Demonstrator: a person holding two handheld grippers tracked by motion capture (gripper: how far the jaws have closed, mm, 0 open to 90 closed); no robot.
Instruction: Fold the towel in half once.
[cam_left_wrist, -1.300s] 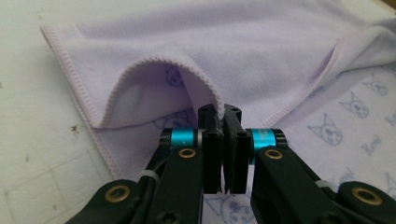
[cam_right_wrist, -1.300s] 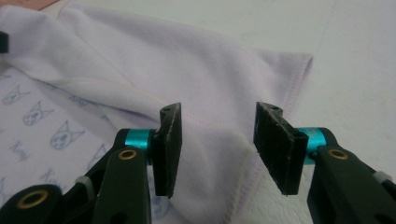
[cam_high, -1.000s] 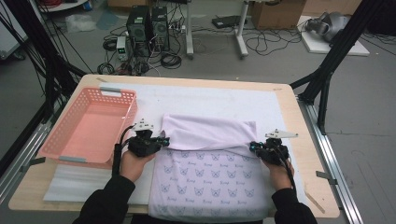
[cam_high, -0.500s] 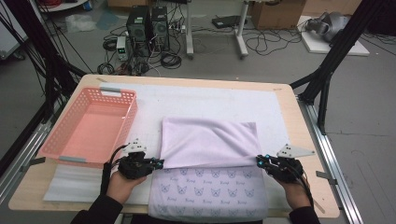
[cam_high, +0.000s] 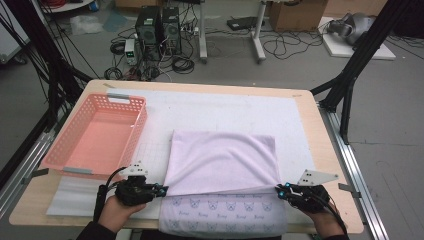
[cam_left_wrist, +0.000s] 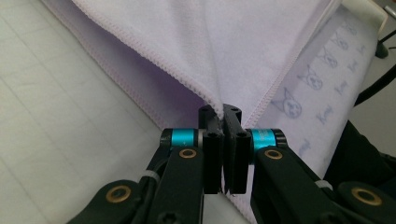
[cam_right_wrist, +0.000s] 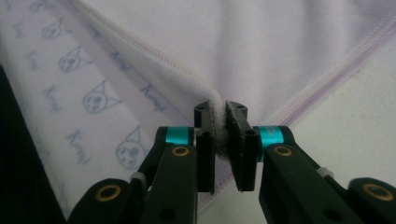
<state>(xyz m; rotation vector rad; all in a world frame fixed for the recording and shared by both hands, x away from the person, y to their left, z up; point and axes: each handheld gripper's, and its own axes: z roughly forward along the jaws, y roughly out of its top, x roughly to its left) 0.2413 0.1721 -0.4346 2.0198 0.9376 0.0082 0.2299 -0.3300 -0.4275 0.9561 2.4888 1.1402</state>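
Observation:
A lilac towel (cam_high: 220, 160) lies on the white mat, its plain side folded over toward me; a strip of its cat-printed side (cam_high: 222, 215) shows along the near edge. My left gripper (cam_high: 162, 189) is shut on the folded layer's near left corner, and in the left gripper view the hem (cam_left_wrist: 212, 100) runs pinched into the jaws of the left gripper (cam_left_wrist: 223, 112). My right gripper (cam_high: 278, 189) holds the near right corner. Its jaws have just been opening a little, but the towel corner (cam_right_wrist: 219, 126) still fills the gap between the pads of the right gripper (cam_right_wrist: 219, 109).
A pink plastic basket (cam_high: 95, 135) stands at the left of the table, beside the towel. The white gridded mat (cam_high: 225, 107) reaches to the far side. Table edges and metal rails run close on the right and left.
Both grippers have drawn the folded layer's corners toward the near edge. The plain side now covers more of the printed side, and the fold lies flatter.

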